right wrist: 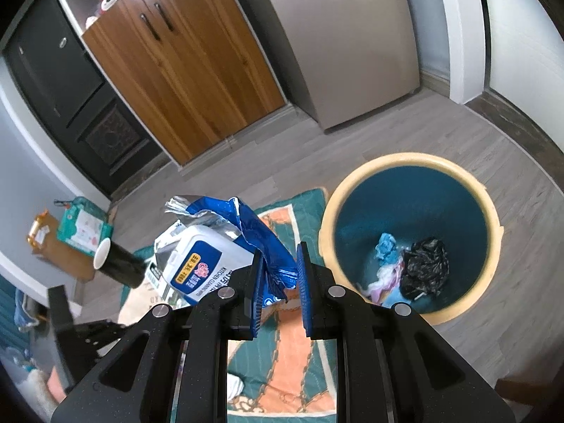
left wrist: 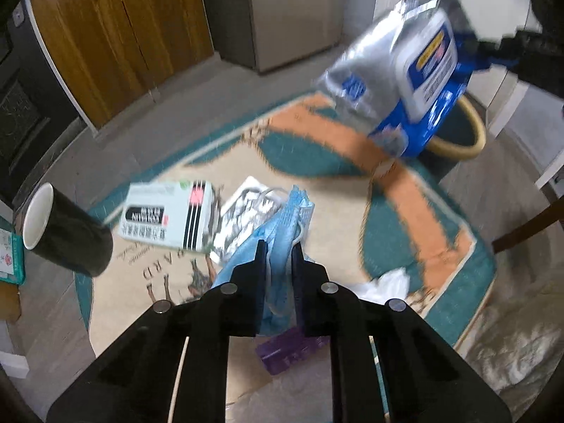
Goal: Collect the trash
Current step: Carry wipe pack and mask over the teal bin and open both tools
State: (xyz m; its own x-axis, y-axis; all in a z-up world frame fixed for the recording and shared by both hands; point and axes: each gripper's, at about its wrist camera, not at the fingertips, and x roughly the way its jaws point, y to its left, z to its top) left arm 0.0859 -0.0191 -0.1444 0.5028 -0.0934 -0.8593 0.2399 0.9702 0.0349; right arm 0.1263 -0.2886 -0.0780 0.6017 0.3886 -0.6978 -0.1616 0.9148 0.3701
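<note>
My left gripper [left wrist: 280, 246] is shut on a light blue face mask [left wrist: 282, 222] that hangs between its black fingers above the rug. My right gripper [right wrist: 278, 257] is shut on a blue and silver wipes pack [right wrist: 218, 246], held in the air to the left of the bin; the same pack [left wrist: 405, 81] shows at the upper right of the left wrist view. The trash bin [right wrist: 490, 211], teal inside with a cream rim, stands on the floor and holds a black bag [right wrist: 426, 268] and crumpled blue and pink scraps. Its rim [left wrist: 476, 130] peeks out behind the pack.
On the patterned rug [left wrist: 423, 211] lie a white box [left wrist: 169, 218], a silver foil wrapper [left wrist: 243, 218], a purple packet [left wrist: 282, 352] and white tissue [left wrist: 391, 282]. A black cup [left wrist: 67, 229] lies on its side at the left. A wooden cabinet [right wrist: 183, 81] and grey fridge [right wrist: 352, 46] stand behind.
</note>
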